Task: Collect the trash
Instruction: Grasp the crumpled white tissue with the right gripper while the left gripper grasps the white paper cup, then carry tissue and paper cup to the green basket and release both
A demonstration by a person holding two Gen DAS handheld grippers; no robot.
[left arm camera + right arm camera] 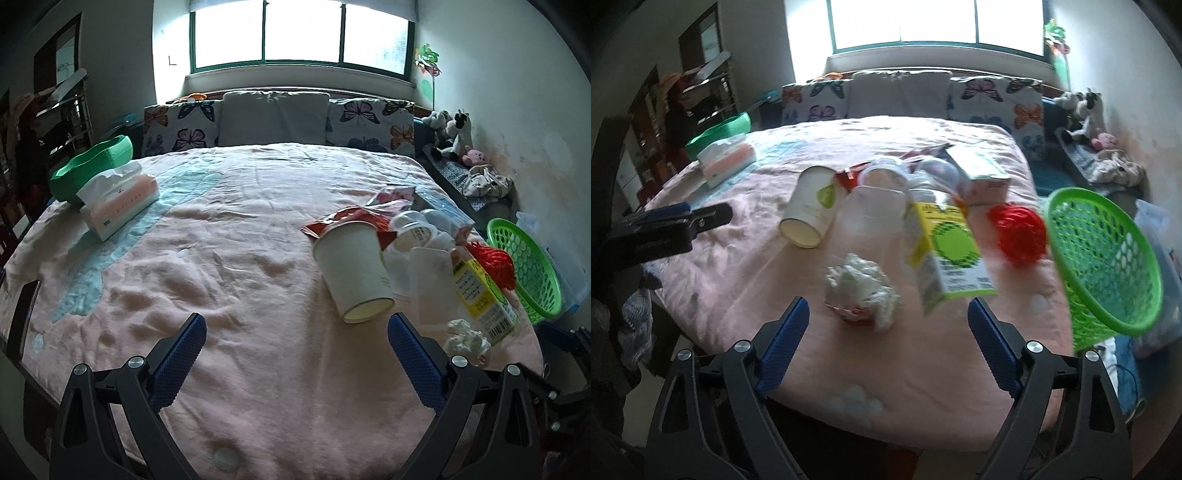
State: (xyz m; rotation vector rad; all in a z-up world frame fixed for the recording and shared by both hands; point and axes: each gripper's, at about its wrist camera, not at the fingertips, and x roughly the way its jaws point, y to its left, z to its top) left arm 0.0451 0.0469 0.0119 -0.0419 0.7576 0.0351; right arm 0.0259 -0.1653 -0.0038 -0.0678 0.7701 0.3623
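two grippers hang over the pink blanket (236, 236), both spread wide with nothing between their blue pads. just ahead of the right gripper (888, 314), nearly between its fingertips, lies a crumpled tissue (862, 284) on a bit of red wrapper. beyond it and slightly right lies a yellow-green carton (947, 254), with a red spiky ball (1019, 229) farther right beside the green mesh basket (1108, 266), which is tipped at the bed's edge. ahead and left of the right gripper a paper cup (812, 210) lies on its side, mouth toward the camera, with clear plastic lids and a small box heaped behind it. the left gripper (295, 332) sits left of the pile; the same cup (352, 273) lies ahead of its right finger. far ahead to its left rest a tissue pack (120, 201) and a green bowl (92, 162).
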